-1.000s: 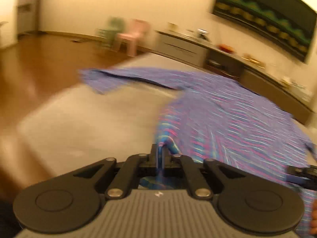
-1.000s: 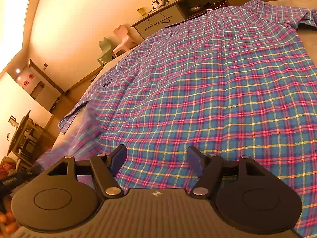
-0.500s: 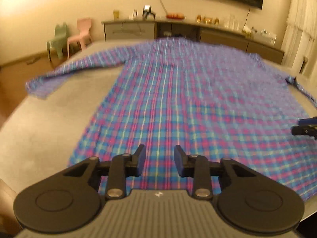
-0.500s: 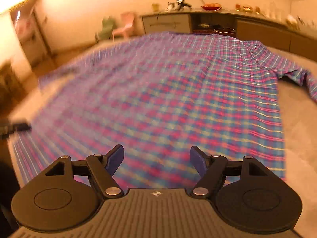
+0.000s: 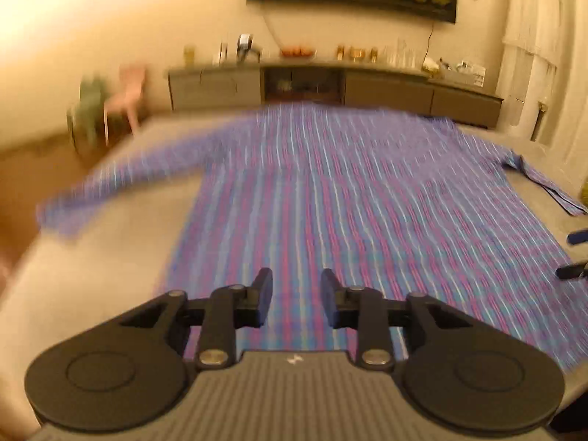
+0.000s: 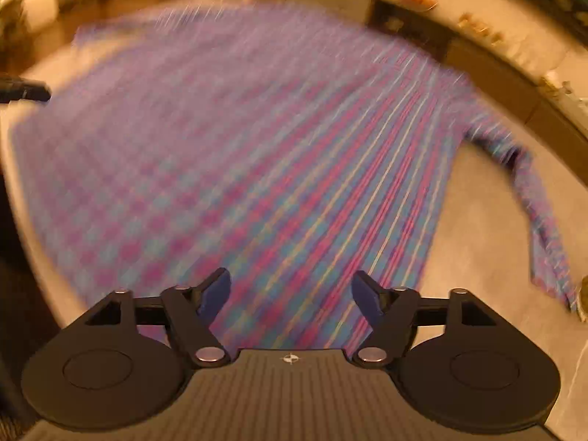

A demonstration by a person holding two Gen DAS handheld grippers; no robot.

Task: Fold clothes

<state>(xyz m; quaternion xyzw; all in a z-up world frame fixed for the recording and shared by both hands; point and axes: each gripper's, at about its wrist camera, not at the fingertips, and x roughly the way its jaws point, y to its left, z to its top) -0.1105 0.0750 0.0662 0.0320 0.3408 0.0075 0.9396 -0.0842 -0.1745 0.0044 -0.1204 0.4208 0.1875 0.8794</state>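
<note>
A blue, pink and yellow plaid shirt (image 5: 349,198) lies spread flat on a grey table (image 5: 121,242), sleeves out to both sides. It also shows in the right wrist view (image 6: 257,154). My left gripper (image 5: 297,296) is open and empty, above the shirt's near hem. My right gripper (image 6: 290,294) is open wide and empty, above the hem toward the shirt's right side. The right gripper's fingertips (image 5: 577,237) show at the right edge of the left wrist view. Both views are motion blurred.
A long low cabinet (image 5: 330,88) with bottles and small items runs along the far wall. A pink chair (image 5: 128,92) and a green chair (image 5: 90,110) stand at the left. Bare grey table (image 6: 488,228) lies beside the right sleeve.
My left gripper let go of the shirt's edge and opened. The shirt now lies flat. Both grippers have swung to look along the shirt, and the right one has turned toward the right sleeve.
</note>
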